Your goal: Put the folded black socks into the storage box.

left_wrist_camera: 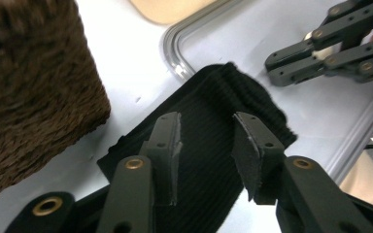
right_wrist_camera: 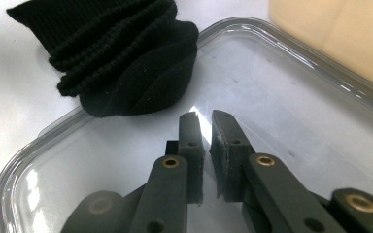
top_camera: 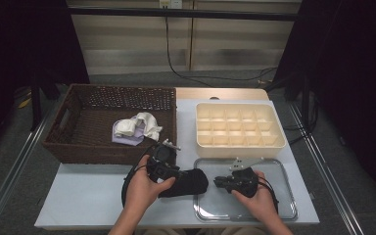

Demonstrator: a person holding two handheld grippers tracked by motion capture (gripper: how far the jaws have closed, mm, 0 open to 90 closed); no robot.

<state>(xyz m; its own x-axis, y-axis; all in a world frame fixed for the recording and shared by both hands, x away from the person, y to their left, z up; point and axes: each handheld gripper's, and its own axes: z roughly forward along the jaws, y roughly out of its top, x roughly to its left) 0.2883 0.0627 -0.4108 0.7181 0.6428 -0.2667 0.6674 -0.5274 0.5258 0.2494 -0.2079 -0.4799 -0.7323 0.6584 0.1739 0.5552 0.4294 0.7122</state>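
While the black ribbed knitted sock [top_camera: 187,182] lies flat on the white table [top_camera: 88,193], its toe end just over the near-left rim of the clear shallow plastic tray [top_camera: 284,205], nothing about it looks sorted yet. The left gripper [left_wrist_camera: 206,145] hovers right over the middle of the sock with its jaws spread apart, one pad on each side of the fabric, and I cannot tell whether the tips touch it. The right gripper [right_wrist_camera: 206,141] sits low over the tray's bare floor, just right of the sock's rounded end, jaws drawn nearly together with a thin gap between them and nothing in that gap. In the high view both grippers face each other across the sock, left gripper [top_camera: 162,166] at the cuff side, right gripper [top_camera: 225,182] at the toe side. Beyond them, to the far left, stands the dark brown woven wicker basket [top_camera: 73,142], which holds a crumpled bundle of white and pale lilac cloth [top_camera: 136,128]; to the far right is the cream plastic divider box with many small compartments [top_camera: 276,142], all of which look empty. As a judgement, the work is at an early stage: one item has come out of the basket (or so its place on the table suggests), it has reached no compartment, and the bundle in the basket waits. What remains seems to be gripping the sock, perhaps folding it, and placing it.
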